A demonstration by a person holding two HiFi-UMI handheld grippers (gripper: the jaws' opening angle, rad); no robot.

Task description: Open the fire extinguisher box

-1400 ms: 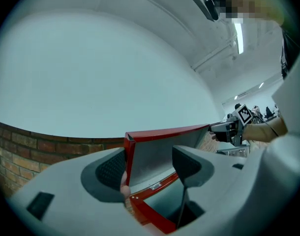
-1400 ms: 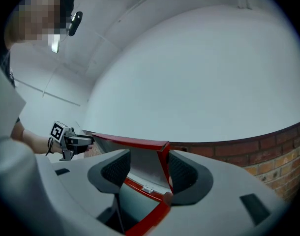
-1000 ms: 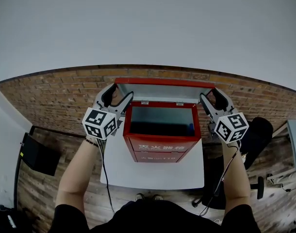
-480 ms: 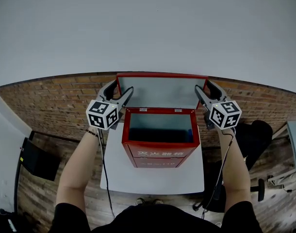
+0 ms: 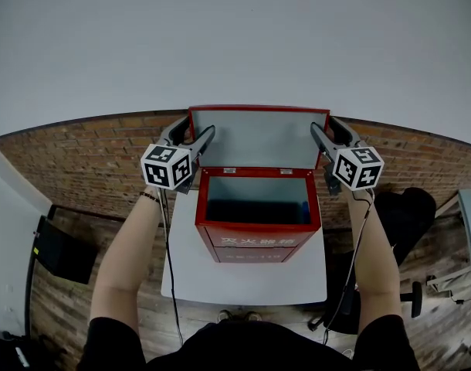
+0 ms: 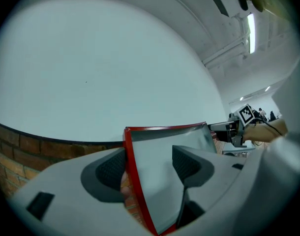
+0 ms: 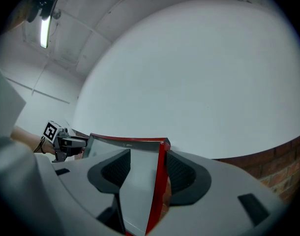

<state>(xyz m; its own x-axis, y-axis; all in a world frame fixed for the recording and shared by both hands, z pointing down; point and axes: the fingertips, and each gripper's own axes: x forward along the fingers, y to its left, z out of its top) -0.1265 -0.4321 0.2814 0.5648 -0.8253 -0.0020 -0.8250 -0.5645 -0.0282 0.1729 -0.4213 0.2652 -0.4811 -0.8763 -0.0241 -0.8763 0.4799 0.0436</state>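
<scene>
Lid (image 5: 257, 137) stands upright at the back of the red box (image 5: 257, 234), left gripper (image 5: 195, 132) clamping its left edge, right gripper (image 5: 326, 127) clamping its right edge.

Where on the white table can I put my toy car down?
Bare white table in front of the red fire extinguisher box is free, plus a narrow strip at its left. The back is crowded: left gripper and right gripper clamp the raised lid.
</scene>
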